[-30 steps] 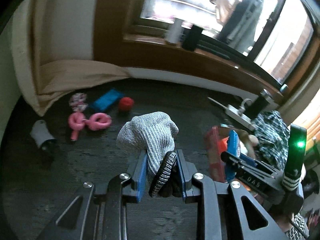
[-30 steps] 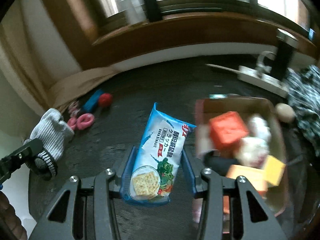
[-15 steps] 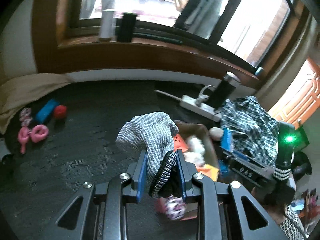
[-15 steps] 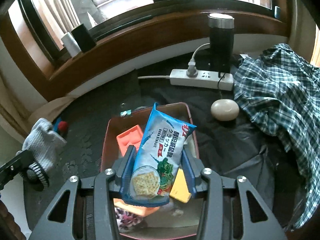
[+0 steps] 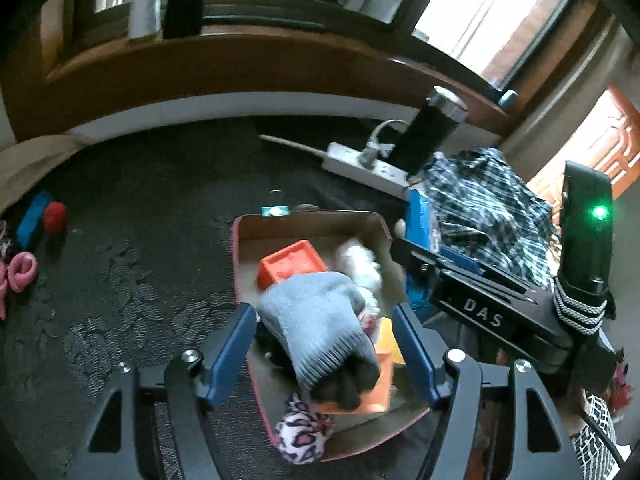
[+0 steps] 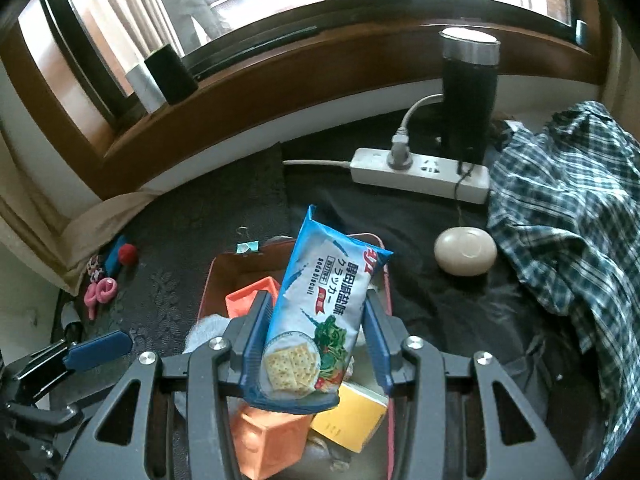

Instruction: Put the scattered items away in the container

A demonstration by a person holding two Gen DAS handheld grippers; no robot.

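the left gripper (image 5: 324, 338) hangs over the pink container (image 5: 304, 218) with jaws spread wide, the grey sock (image 5: 316, 320) loose between them above the items inside. the right gripper (image 6: 314, 338) clamps the blue cracker packet (image 6: 324, 304) over the same container.

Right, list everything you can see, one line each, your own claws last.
container: 1, pink-red, centre floor
sock: 1, grey, falling into container
cracker packet: 1, blue, above container
orange blocks: 2, in container
yellow box: 1, in container
power strip: 1, white, by wall
soap: 1, cream, right of container
plaid shirt: 1, right
red ball: 1, far left
left claw: open
right claw: shut on packet
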